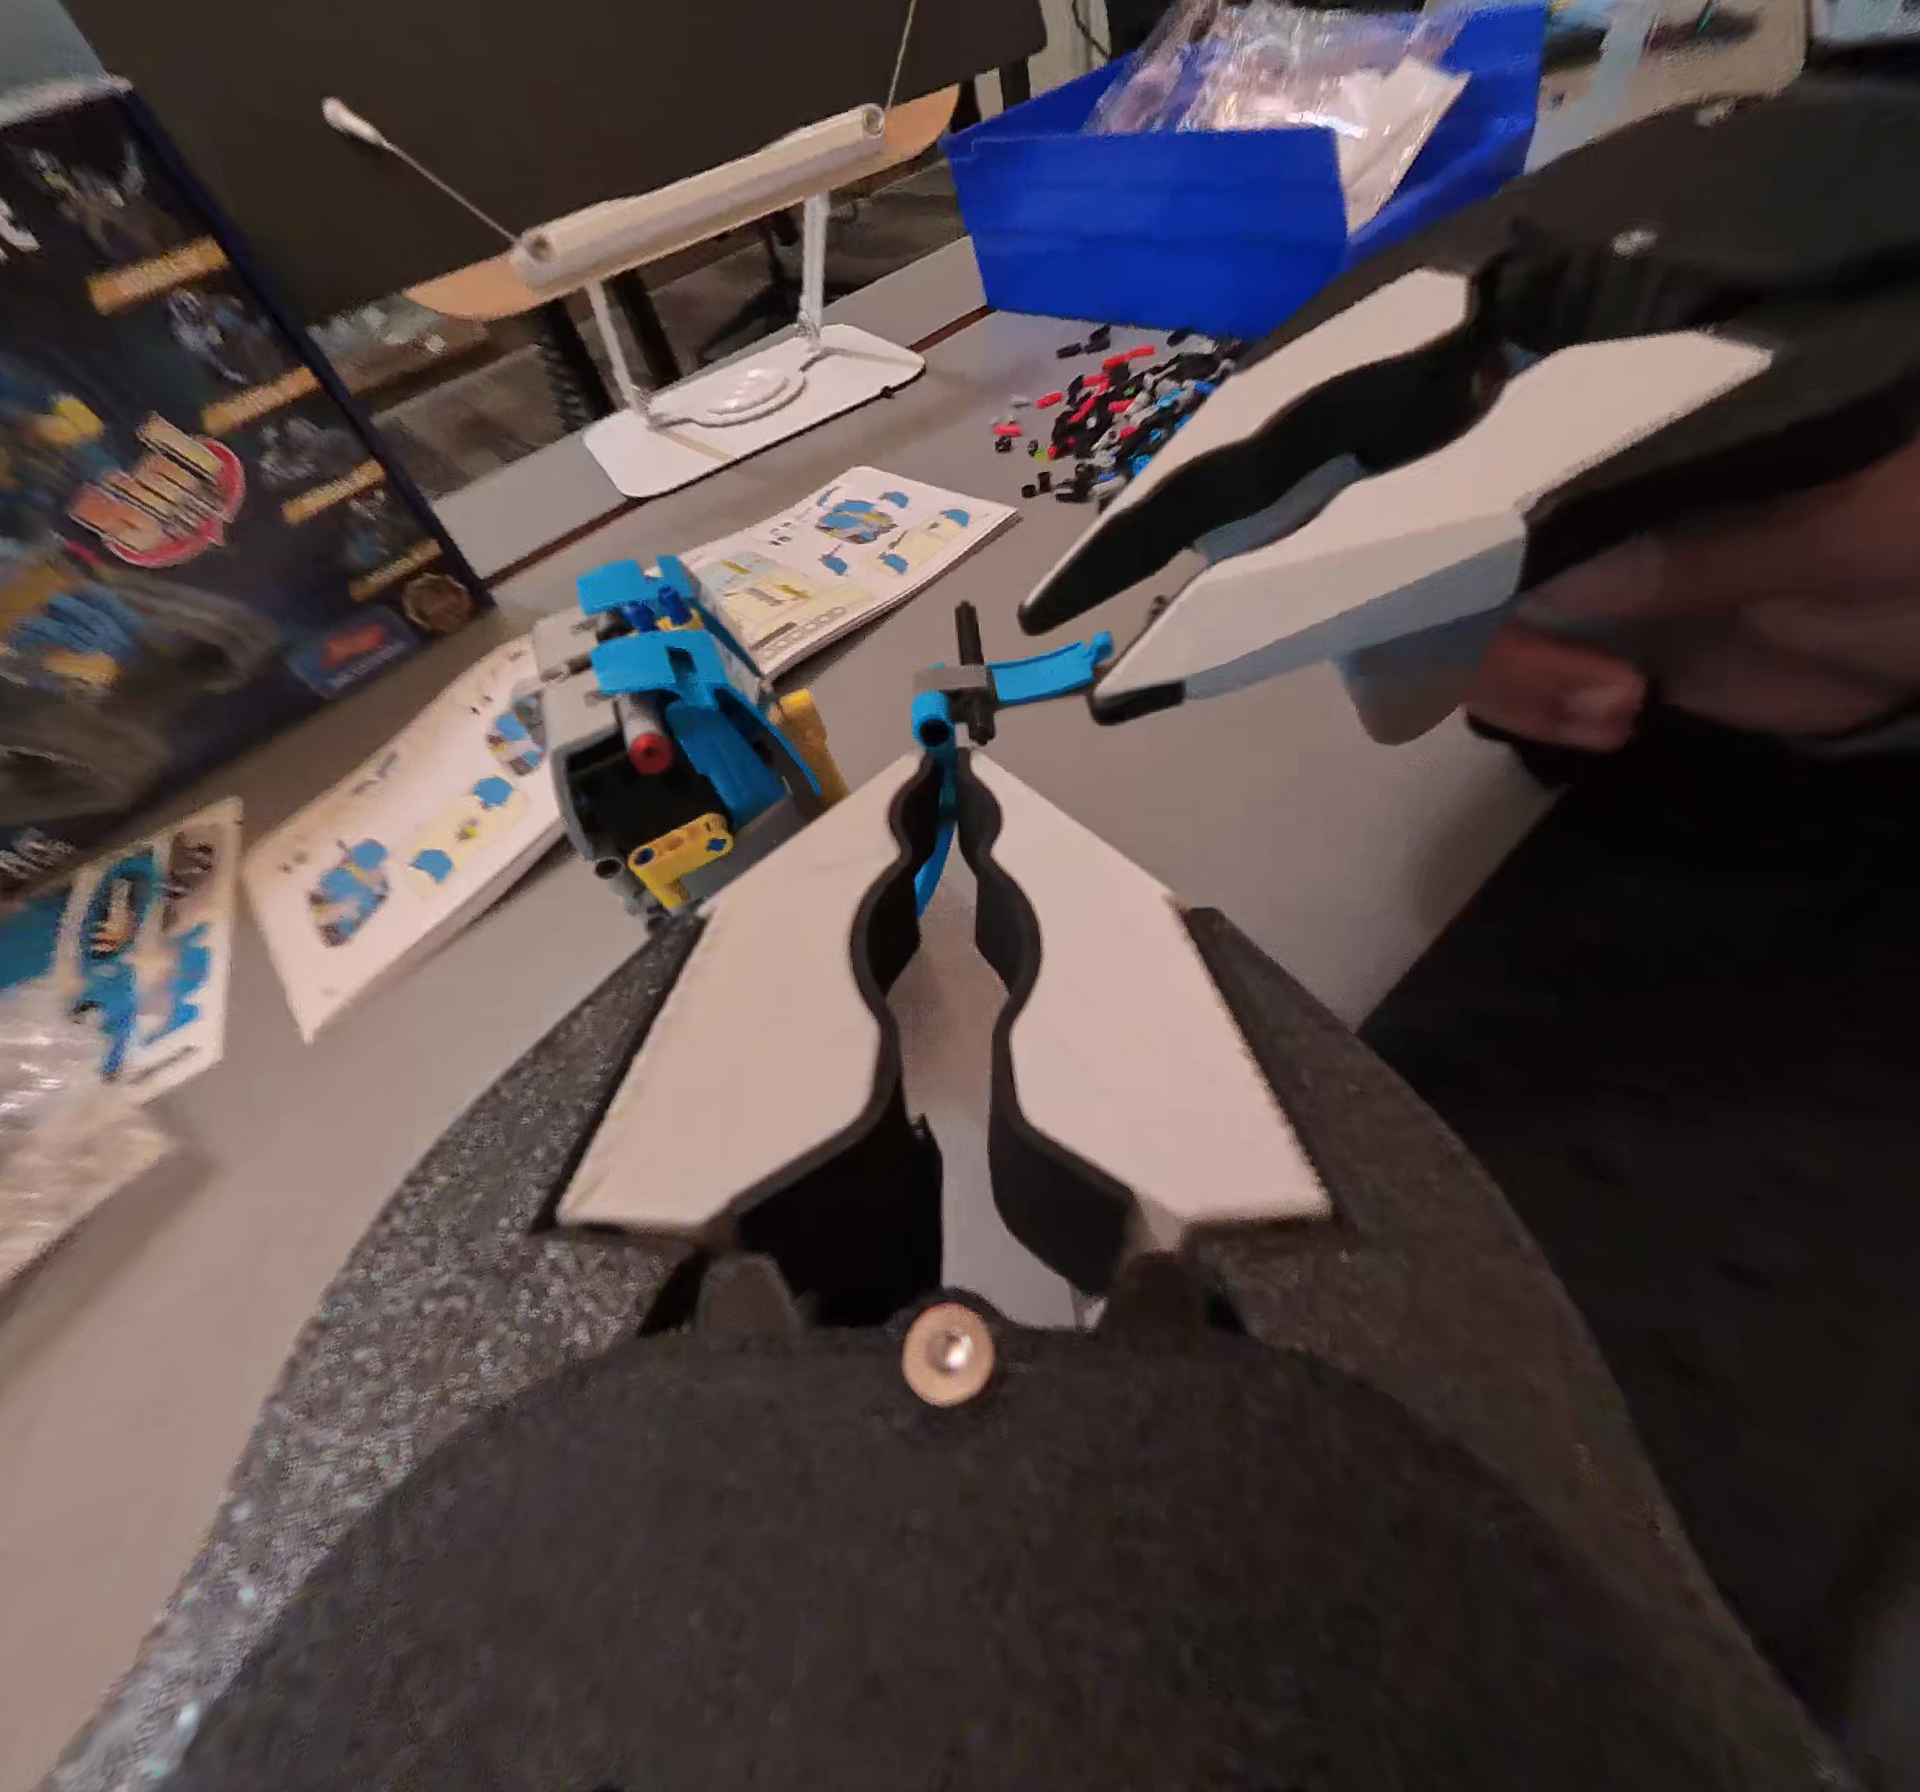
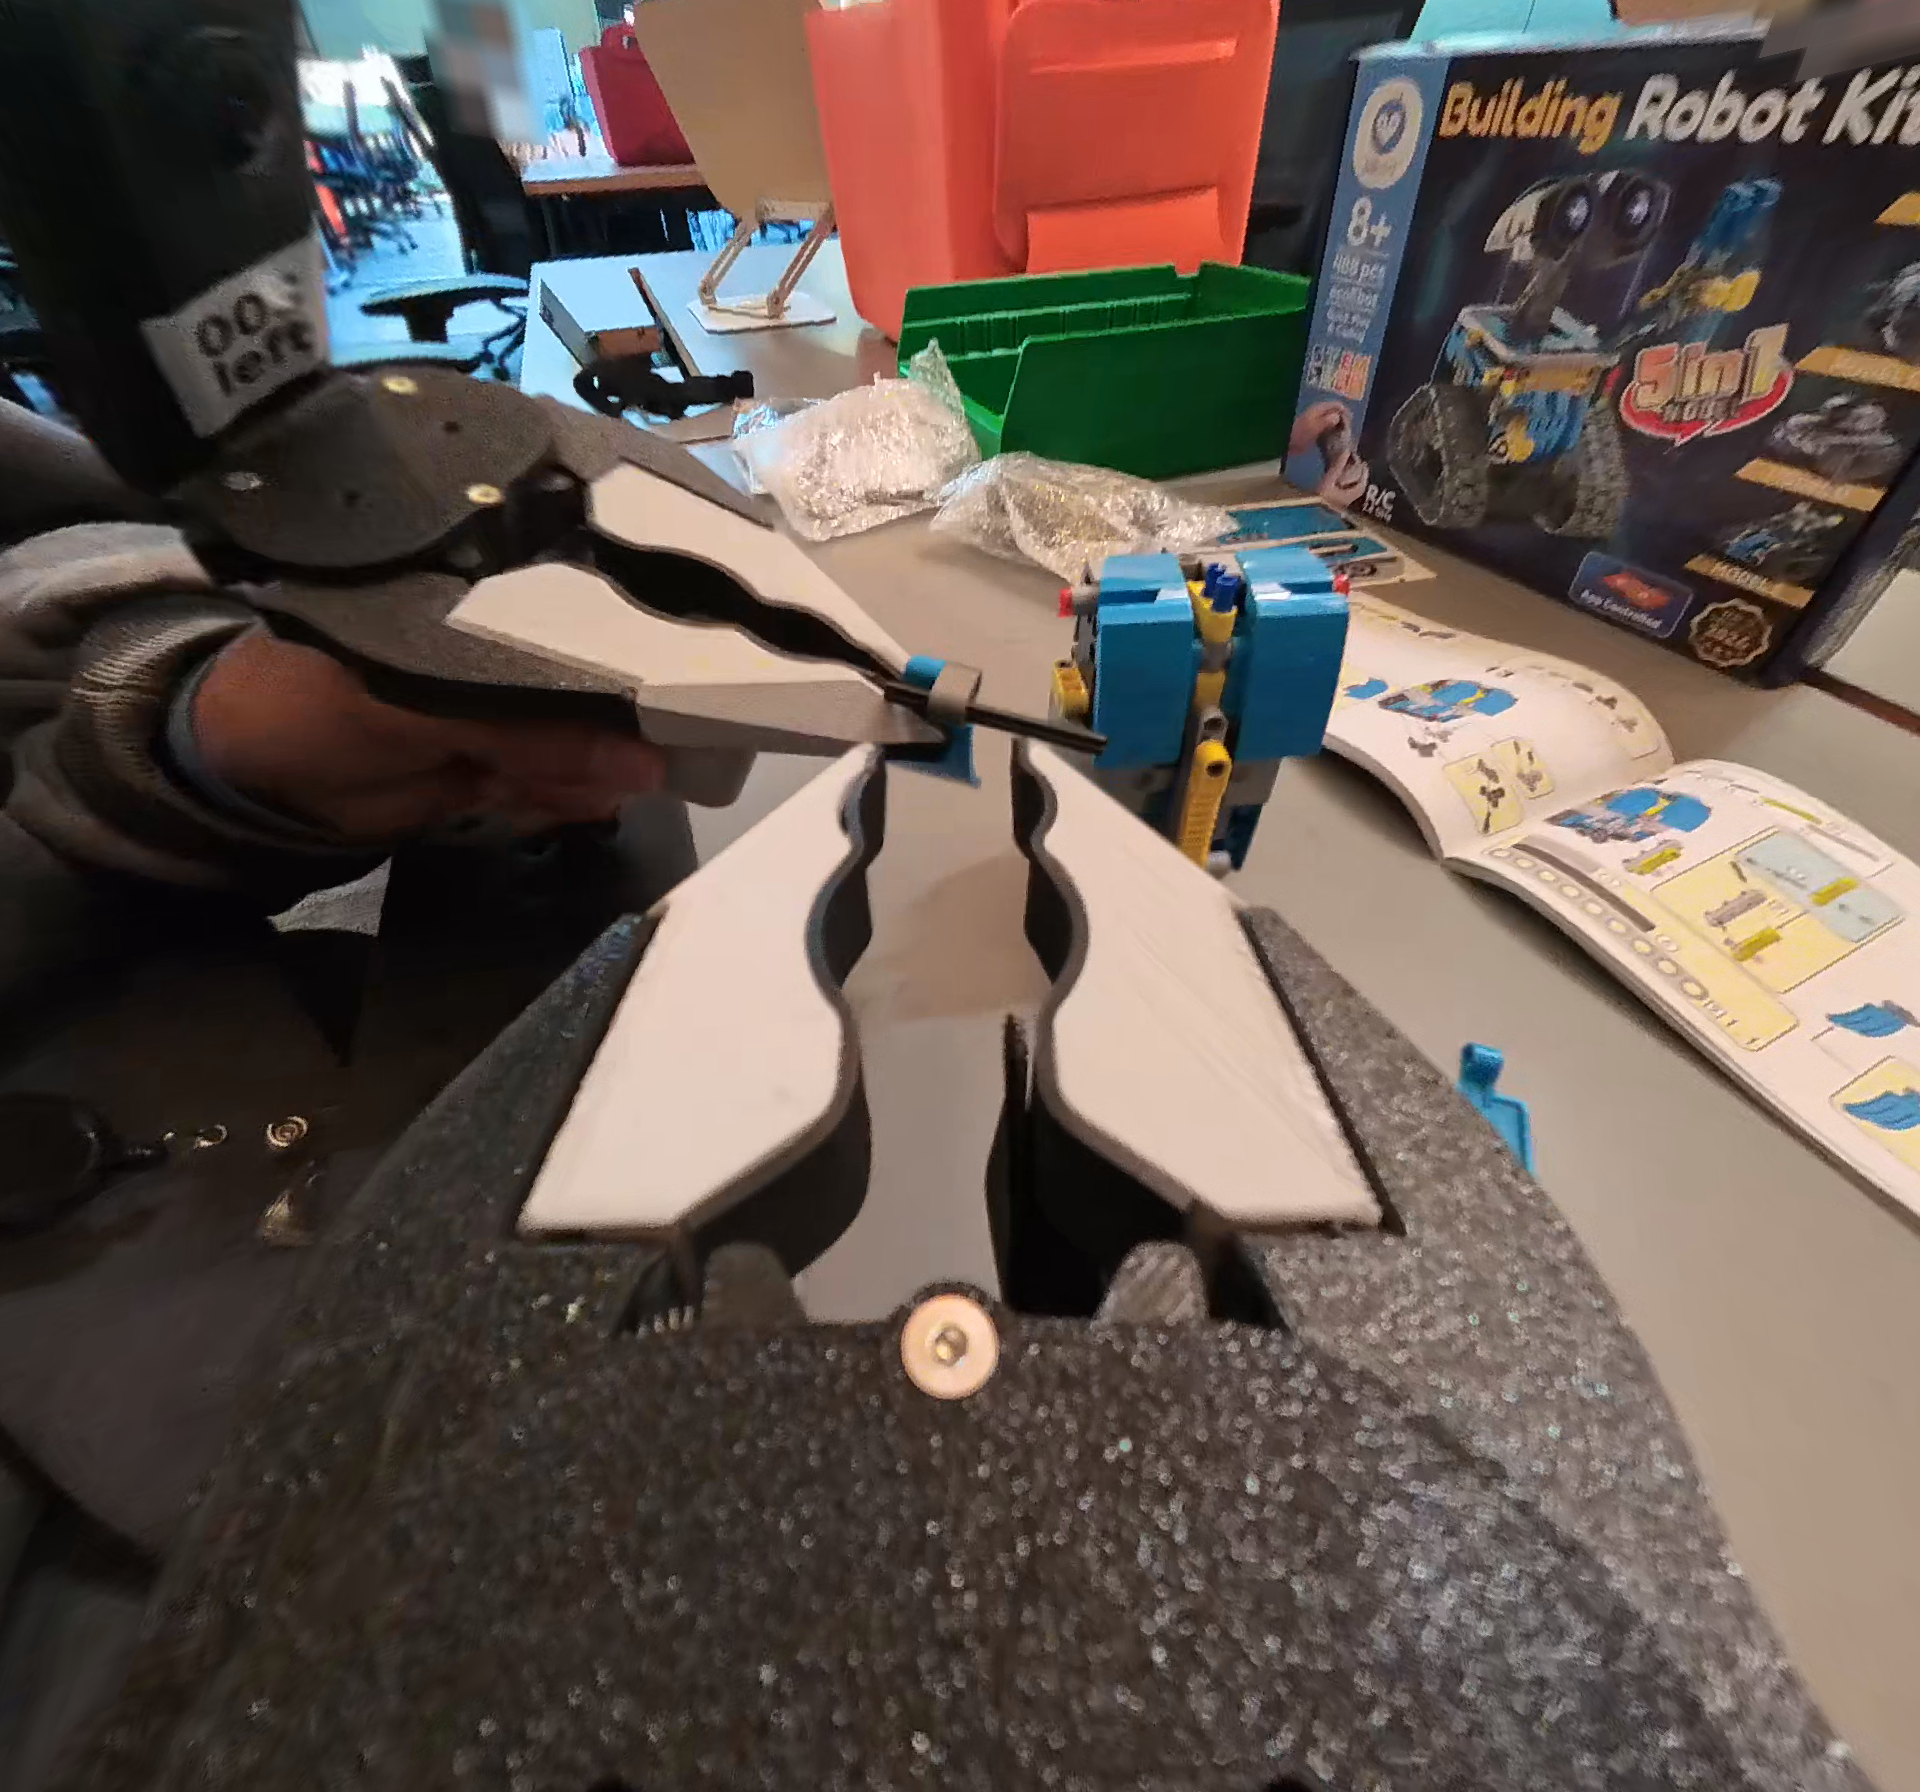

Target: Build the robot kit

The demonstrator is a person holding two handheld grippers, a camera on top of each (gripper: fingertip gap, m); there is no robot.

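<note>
My left gripper is shut on a small assembly of blue curved pieces, a grey connector and a black axle, held above the grey table. In the right wrist view the left gripper comes in from the left with the assembly. My right gripper is open, its tips on either side of the assembly's free blue end; it shows in the left wrist view coming from the right. A partly built blue, yellow and grey model stands just beyond.
An open instruction booklet lies by the model, and the kit box stands behind. A blue bin, loose small parts, a green bin, an orange bag, plastic bags and a loose blue piece are around. The grippers are tip to tip, or close to it.
</note>
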